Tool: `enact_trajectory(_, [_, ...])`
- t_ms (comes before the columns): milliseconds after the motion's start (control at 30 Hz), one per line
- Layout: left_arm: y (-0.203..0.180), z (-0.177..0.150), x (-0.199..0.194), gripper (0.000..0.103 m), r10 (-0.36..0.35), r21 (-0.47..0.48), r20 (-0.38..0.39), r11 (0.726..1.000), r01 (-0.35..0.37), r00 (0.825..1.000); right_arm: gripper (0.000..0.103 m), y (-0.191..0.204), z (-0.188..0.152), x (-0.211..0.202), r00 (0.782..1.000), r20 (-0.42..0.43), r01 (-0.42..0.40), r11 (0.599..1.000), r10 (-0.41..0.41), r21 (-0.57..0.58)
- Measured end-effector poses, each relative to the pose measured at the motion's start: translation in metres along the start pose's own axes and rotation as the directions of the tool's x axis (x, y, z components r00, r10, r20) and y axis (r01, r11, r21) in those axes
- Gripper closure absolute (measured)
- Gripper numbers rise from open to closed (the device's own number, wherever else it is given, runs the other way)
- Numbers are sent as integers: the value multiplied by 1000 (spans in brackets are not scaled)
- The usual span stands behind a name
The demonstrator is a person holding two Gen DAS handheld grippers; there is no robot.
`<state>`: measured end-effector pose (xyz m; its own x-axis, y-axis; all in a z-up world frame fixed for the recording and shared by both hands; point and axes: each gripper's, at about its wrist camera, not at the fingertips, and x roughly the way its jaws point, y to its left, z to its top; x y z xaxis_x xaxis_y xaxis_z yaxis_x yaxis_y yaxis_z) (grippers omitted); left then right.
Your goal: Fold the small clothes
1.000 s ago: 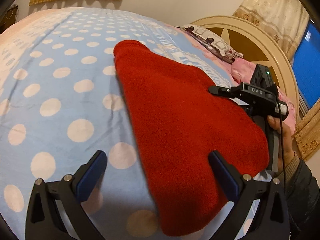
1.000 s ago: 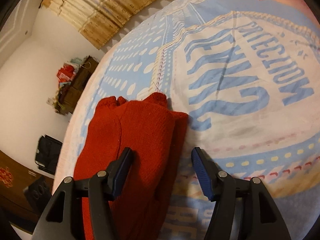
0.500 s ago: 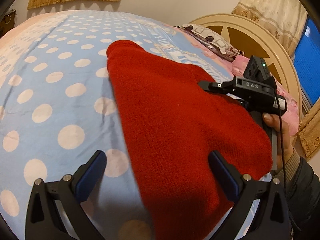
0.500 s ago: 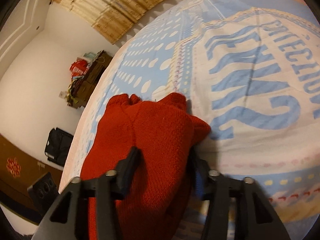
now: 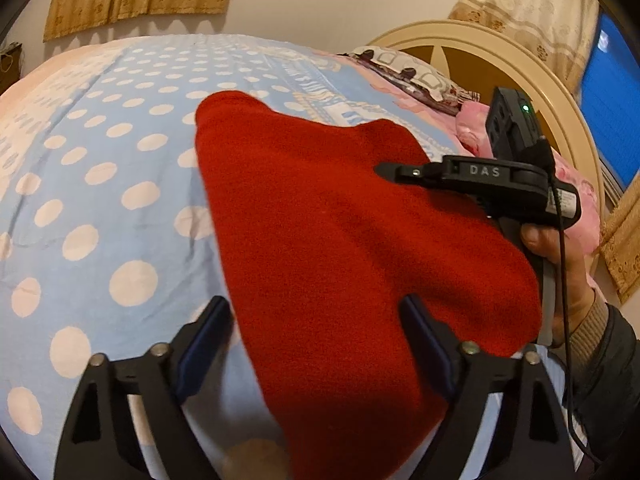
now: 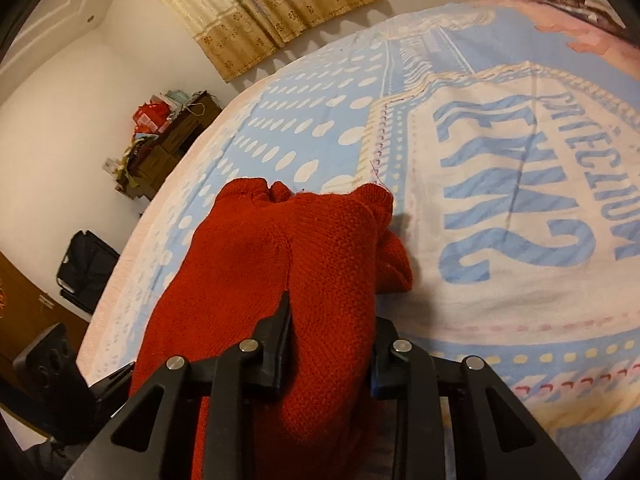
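Right gripper (image 6: 330, 344), nearest: jaws closing, pads pressing a bunched fold of the red knit garment (image 6: 320, 256) between them. Left gripper (image 5: 316, 344): jaws wide but narrowing, straddling the garment's near edge without pinching it. The garment lies on the blue polka-dot bedspread (image 5: 100, 184); beyond, a curved headboard (image 5: 520, 64).

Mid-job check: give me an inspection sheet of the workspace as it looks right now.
Surface: bed sheet, blue with white dots, big lettering on one part.
Job's things: red knit garment lying on the sheet, bunched at one end.
Clutter: pillows at the headboard.
Grippers: left hand-held gripper closing, garment edge between the jaws, not clamped; right hand-held gripper closing on a garment fold.
Cables: black cable down from the right hand-held gripper.
Surroundings: curtains, dark cabinet piled with items.
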<state>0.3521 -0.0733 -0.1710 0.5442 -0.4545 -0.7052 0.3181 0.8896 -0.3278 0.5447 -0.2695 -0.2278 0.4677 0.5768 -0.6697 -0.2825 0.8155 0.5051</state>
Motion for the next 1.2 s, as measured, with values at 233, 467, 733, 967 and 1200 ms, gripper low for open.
enact_trajectory(233, [-9, 2, -4, 45, 23, 44, 7, 999, -23, 1000, 74, 17, -3, -12, 999, 37, 33, 998, -31, -46])
enact_trajectory(467, [-10, 3, -24, 61, 34, 56, 3, 998, -34, 999, 74, 36, -10, -30, 996, 84, 4, 998, 2, -67])
enact_trajectory(733, [-7, -16, -63, 61, 65, 81, -1, 995, -65, 998, 74, 74, -34, -37, 996, 79, -37, 993, 46, -108])
enact_trajectory(967, [3, -35, -98, 62, 100, 69, 12, 993, -100, 995, 74, 117, -61, -35, 994, 70, -77, 988, 87, -136])
enact_trajectory(1200, [17, -53, -133, 62, 139, 48, 49, 989, -141, 989, 75, 154, -76, -27, 990, 55, -120, 979, 130, -164])
